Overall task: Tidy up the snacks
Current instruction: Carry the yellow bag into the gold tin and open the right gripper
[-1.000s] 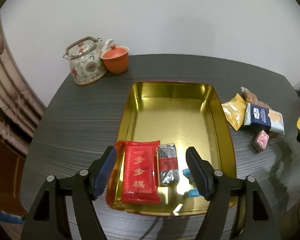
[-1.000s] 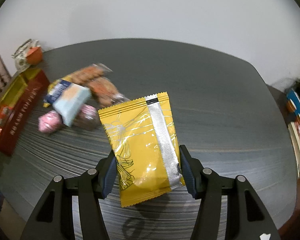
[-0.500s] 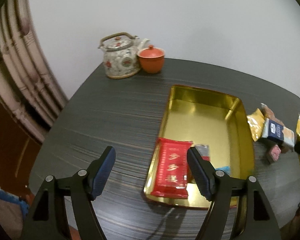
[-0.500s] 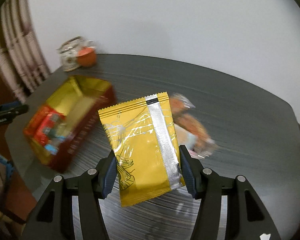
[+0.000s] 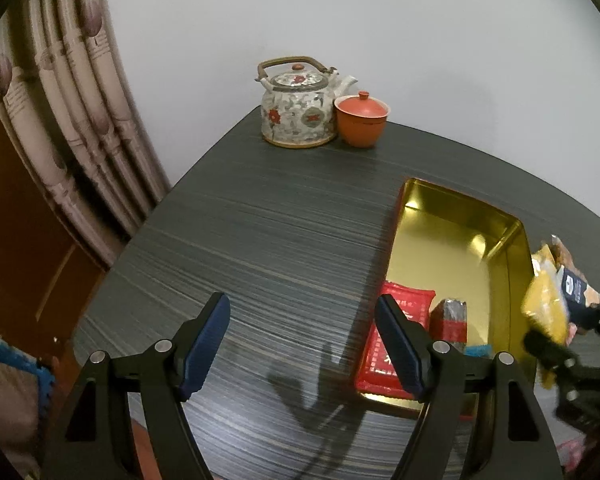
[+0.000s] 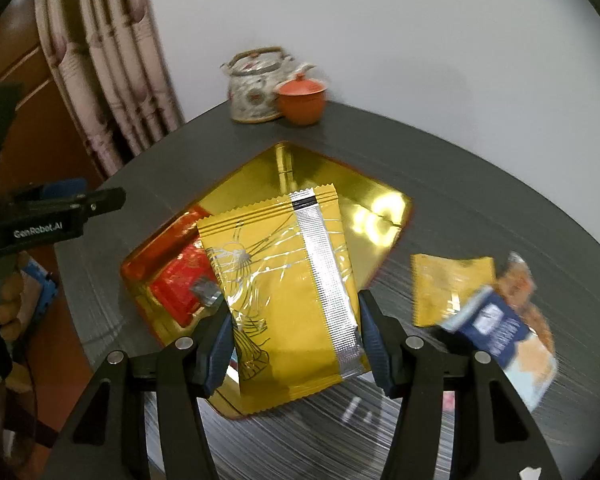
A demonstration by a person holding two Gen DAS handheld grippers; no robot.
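only my right view shows the yellow packet up close, clamped in my right tool above the gold tray. my left tool gapes empty over the worktop, beside the tray's red packet and a dark one.

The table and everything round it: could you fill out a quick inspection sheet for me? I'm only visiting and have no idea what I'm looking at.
Surface: dark striped table, bare on its left part.
Job's things: gold tray holding a red packet and a dark packet; loose snack packets on the table right of the tray.
Clutter: teapot and orange lidded cup at the far edge.
Grippers: left gripper open, empty, over bare table; right gripper shut on a yellow packet above the tray.
Cables: nothing seen.
Surroundings: white wall, curtain on the left.
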